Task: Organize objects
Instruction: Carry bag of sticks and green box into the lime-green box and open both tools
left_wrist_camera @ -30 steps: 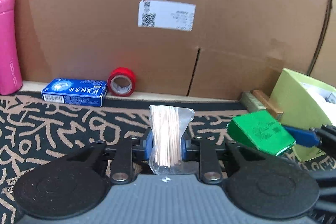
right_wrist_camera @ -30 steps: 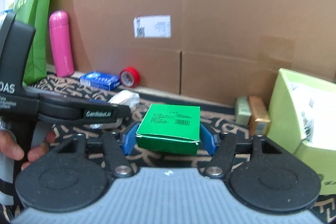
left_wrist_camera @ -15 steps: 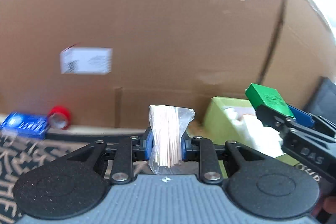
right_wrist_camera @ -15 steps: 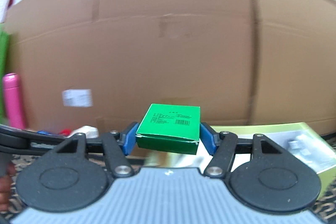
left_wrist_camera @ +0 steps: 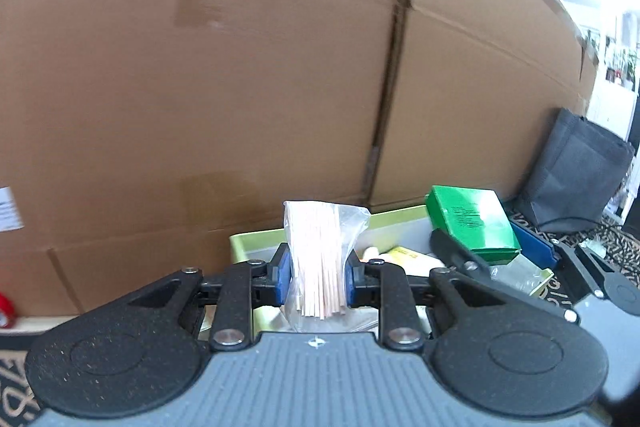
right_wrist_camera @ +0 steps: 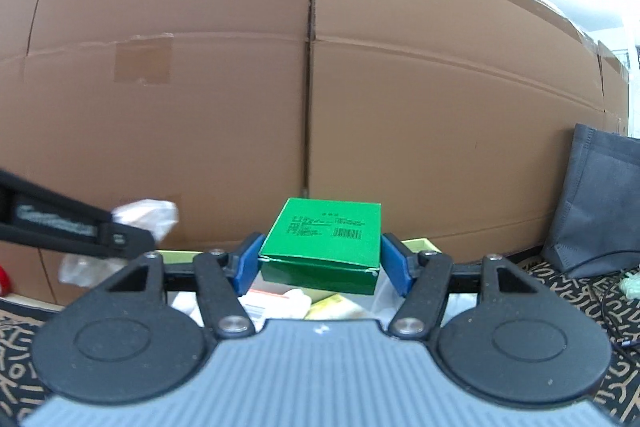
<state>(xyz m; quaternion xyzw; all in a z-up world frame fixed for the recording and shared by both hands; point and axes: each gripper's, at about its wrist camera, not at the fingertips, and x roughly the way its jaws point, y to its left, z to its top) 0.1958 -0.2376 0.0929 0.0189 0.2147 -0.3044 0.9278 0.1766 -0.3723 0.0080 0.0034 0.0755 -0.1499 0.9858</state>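
My left gripper (left_wrist_camera: 316,277) is shut on a clear bag of thin wooden sticks (left_wrist_camera: 320,259) and holds it upright over the near left part of a lime-green bin (left_wrist_camera: 256,241). My right gripper (right_wrist_camera: 320,261) is shut on a flat green box (right_wrist_camera: 324,239) and holds it level above the same bin (right_wrist_camera: 416,243). The green box also shows in the left wrist view (left_wrist_camera: 470,227), to the right of the bag. The bag shows at the left in the right wrist view (right_wrist_camera: 144,217). The bin holds several packets, partly hidden by both grippers.
A large cardboard box wall (right_wrist_camera: 312,87) stands right behind the bin. A dark grey fabric bag (right_wrist_camera: 600,203) stands at the right with a cable on the patterned mat (right_wrist_camera: 580,291). A red tape roll (left_wrist_camera: 6,309) lies at the far left.
Both grippers have swung right and up from the mat to above the green bin, each still holding its object. The pink bottle and blue box have left view.
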